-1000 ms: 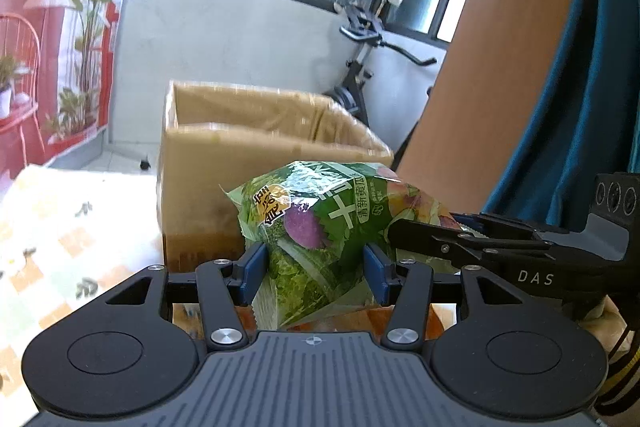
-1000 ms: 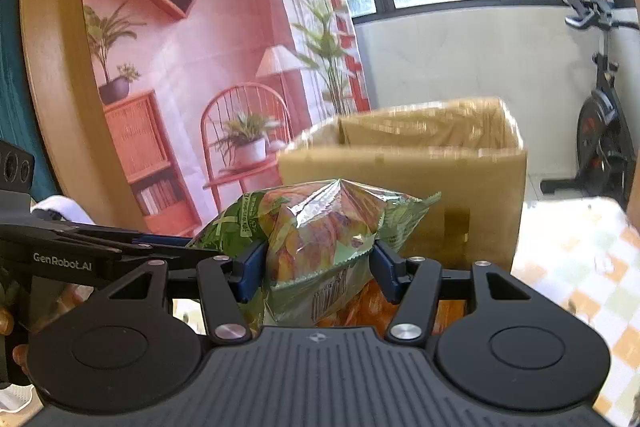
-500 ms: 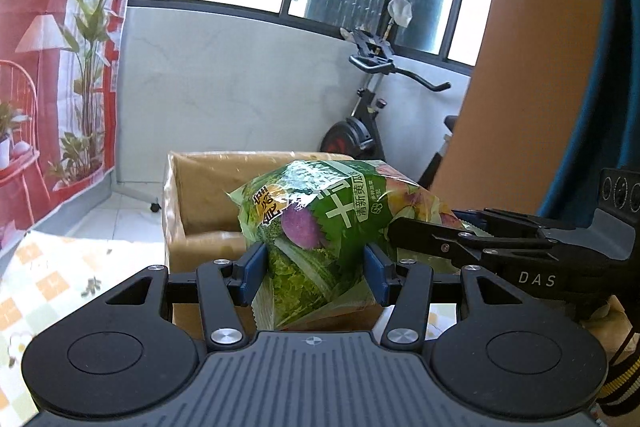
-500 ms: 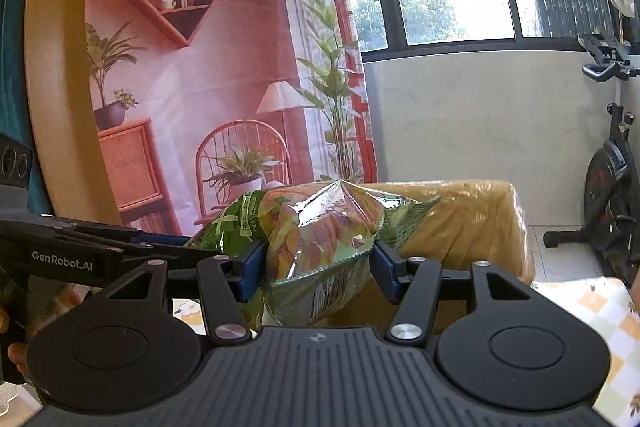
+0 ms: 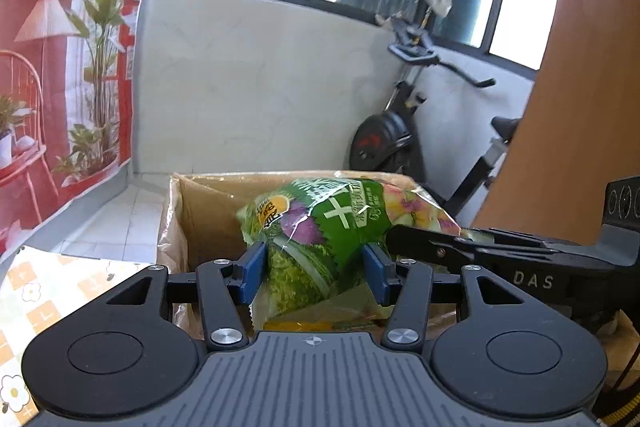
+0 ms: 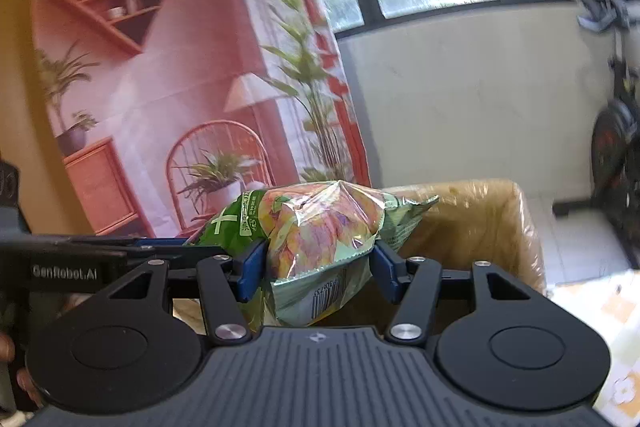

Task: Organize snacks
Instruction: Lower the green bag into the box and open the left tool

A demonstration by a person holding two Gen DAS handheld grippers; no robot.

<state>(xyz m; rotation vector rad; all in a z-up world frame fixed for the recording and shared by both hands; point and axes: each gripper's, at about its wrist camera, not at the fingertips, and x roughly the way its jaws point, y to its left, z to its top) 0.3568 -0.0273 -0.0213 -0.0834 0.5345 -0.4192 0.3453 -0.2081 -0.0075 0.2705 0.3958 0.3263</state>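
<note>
Cardboard box top is open, interior wall visible, entry from above unobstructed. Snack bag fills the gap between both hand-held grippers; right hand-held gripper crowds the left one's right side. Exercise bike and wall stand behind the box. Left of the box, counter with checkered cloth is open.

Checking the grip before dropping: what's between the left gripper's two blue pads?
The green snack bag, pinched between the left gripper pads, per the left wrist view.
</note>
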